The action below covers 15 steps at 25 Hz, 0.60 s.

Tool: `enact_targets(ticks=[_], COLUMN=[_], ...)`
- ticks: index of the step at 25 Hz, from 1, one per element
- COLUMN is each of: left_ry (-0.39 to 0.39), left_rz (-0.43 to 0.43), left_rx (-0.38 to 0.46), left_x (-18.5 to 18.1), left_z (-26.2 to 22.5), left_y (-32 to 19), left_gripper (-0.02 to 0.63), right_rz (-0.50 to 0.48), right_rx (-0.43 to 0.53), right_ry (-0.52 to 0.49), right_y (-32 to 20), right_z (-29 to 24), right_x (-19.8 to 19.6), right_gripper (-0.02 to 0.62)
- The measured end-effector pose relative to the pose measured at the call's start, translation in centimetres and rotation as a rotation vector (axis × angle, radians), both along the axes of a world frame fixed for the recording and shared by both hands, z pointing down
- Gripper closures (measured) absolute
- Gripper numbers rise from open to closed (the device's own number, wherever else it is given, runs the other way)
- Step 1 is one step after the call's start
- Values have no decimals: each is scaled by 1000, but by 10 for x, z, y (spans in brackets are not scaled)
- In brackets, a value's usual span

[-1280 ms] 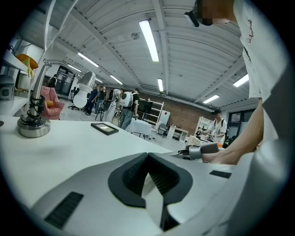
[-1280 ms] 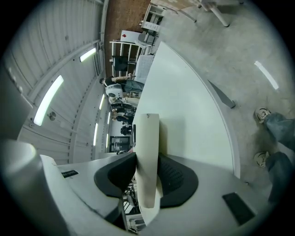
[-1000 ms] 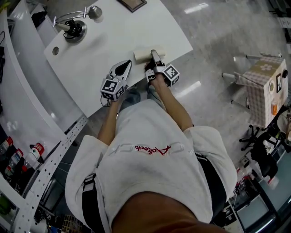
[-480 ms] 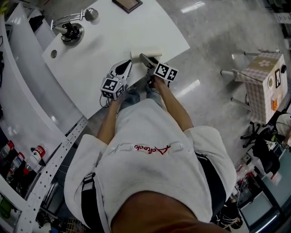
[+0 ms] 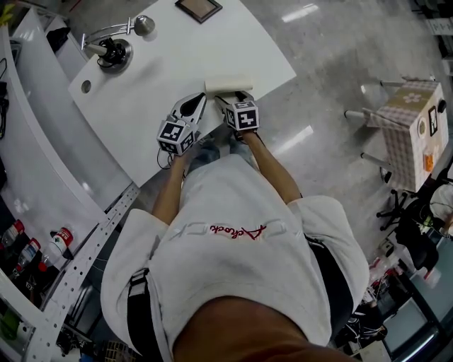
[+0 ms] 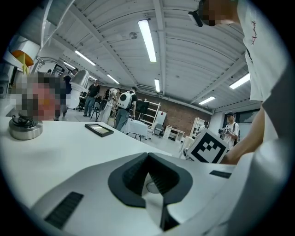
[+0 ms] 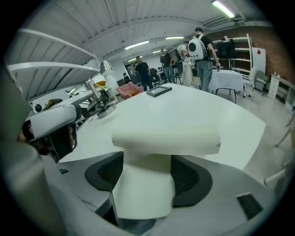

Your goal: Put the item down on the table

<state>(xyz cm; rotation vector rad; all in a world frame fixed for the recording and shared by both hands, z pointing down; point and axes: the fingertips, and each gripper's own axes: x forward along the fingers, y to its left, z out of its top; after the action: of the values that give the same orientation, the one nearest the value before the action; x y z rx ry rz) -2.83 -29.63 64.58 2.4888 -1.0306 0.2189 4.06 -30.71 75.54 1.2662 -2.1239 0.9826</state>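
right claw jaws apart, just been opening; cream roll between them, lying on counter near its edge; pad contact unclear. left claw closed, empty.

The head view looks steeply down from high above the white table, while the 2 gripper views sit low and close at that table's near edge, facing across its top toward the picture frame at its far side, which all 3 views share.
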Motion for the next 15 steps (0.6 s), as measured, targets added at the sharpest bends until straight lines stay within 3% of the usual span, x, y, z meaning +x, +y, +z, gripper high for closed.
enact_targets(ticks=[9,15], left_ry=[12,11], left_rz=[6,27], left_rx=[-4,8], left_x=[0,2], left_z=[2,0], left_y=[2,2], left_gripper=[583,583], right_rz=[45,96], right_rx=[30,65], right_ry=[70,129], right_y=[14,20], right_z=[3,6], right_x=[11,22], right_gripper=[404,581])
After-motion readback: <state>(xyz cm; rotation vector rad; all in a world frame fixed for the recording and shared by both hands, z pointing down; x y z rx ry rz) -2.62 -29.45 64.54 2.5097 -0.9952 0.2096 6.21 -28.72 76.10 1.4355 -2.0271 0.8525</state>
